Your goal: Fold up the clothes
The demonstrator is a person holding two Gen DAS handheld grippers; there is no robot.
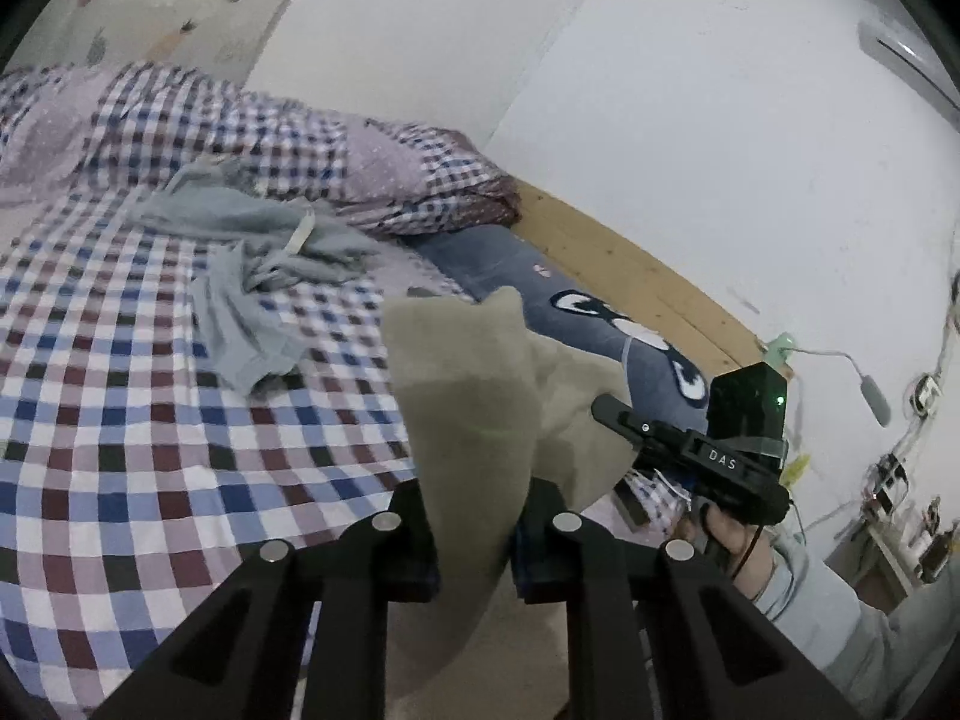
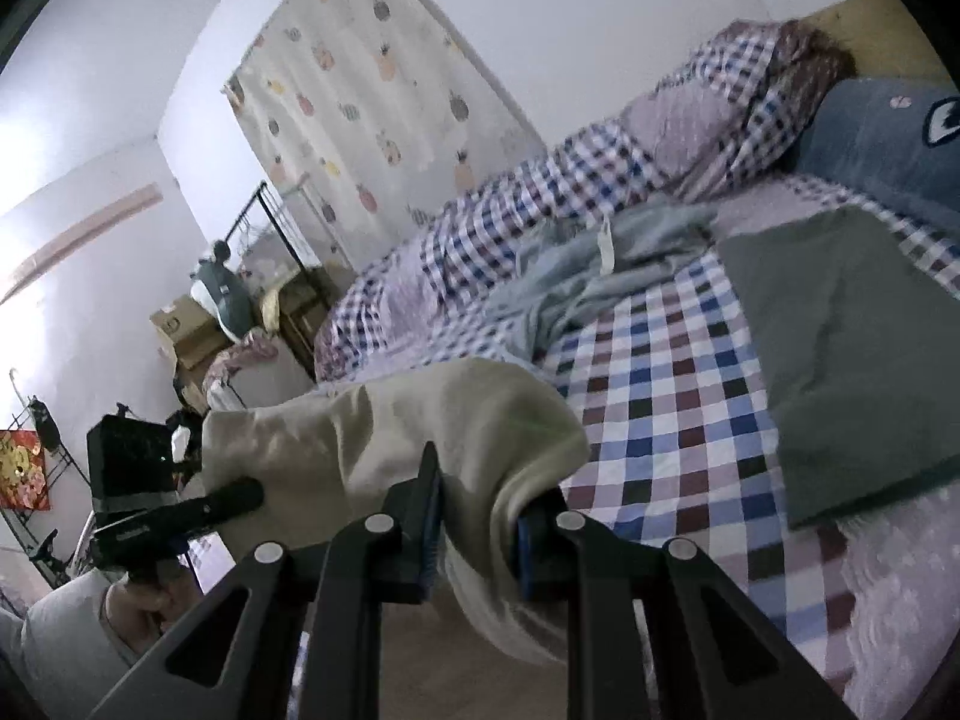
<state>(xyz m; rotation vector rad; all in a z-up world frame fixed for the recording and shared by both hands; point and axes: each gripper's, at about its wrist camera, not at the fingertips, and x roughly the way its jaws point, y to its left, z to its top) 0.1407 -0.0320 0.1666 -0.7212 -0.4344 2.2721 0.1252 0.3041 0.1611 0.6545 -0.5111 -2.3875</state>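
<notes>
Beige garment [image 1: 474, 420] hangs between your two grippers, lifted off the checked bed sheet [image 1: 150, 420] — likely so it drapes flat for folding. Left gripper [image 1: 474, 546] has its fingers nearly closed, pinching one edge; right gripper [image 2: 480, 540] likewise clamps the other edge. A crumpled light-blue garment [image 2: 600, 282] and a flat grey-green one [image 2: 852, 360] lie on the bed — waiting.
</notes>
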